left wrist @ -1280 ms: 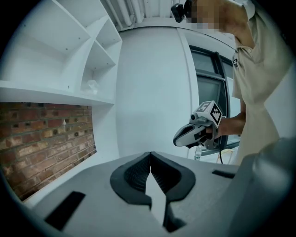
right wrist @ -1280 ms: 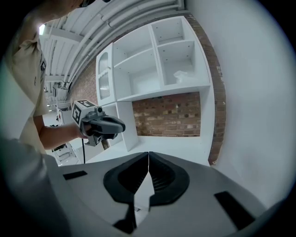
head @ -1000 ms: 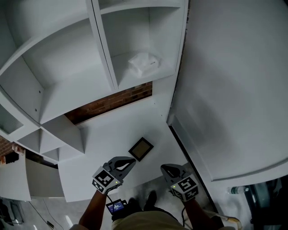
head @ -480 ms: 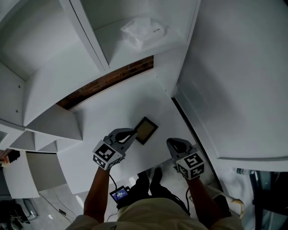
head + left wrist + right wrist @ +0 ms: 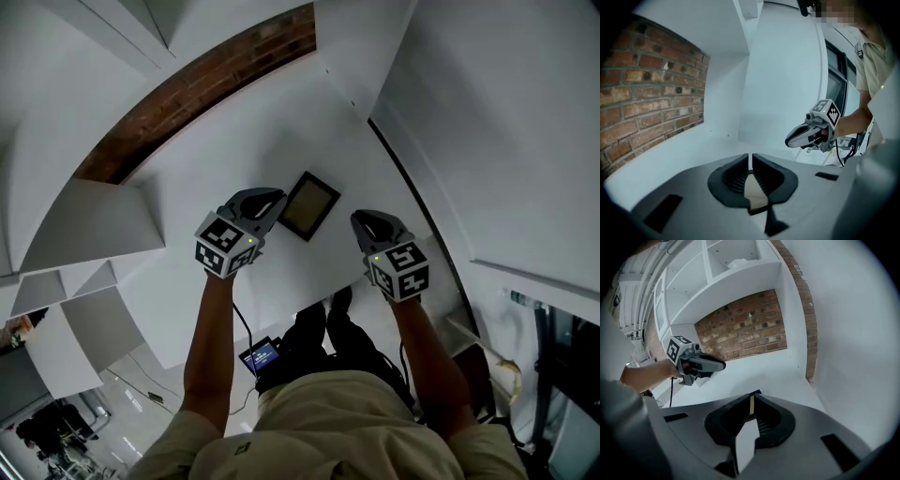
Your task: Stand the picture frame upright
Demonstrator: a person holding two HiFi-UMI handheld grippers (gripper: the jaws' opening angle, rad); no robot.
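Observation:
A small dark picture frame (image 5: 309,205) with a tan picture lies flat on the white shelf top (image 5: 234,141). My left gripper (image 5: 274,198) hovers right at the frame's left edge, jaws together with nothing in them. Just right of the frame, a little apart, my right gripper (image 5: 359,219) is also shut and empty. In the left gripper view a tan patch of the frame (image 5: 754,193) shows below the shut left gripper (image 5: 751,157), with the right gripper (image 5: 811,133) beyond. The right gripper view shows the right gripper (image 5: 751,397) shut and the left gripper (image 5: 701,364) across.
A brick wall (image 5: 206,84) runs behind the shelf top. White shelving dividers (image 5: 84,225) rise at the left and a white wall panel (image 5: 506,141) closes the right side. A small lit device (image 5: 262,357) lies on the floor by the person's feet.
Both grippers have come down and forward towards the shelf top. The left one now sits beside the frame's left edge, the right one near its right. The frame has not moved.

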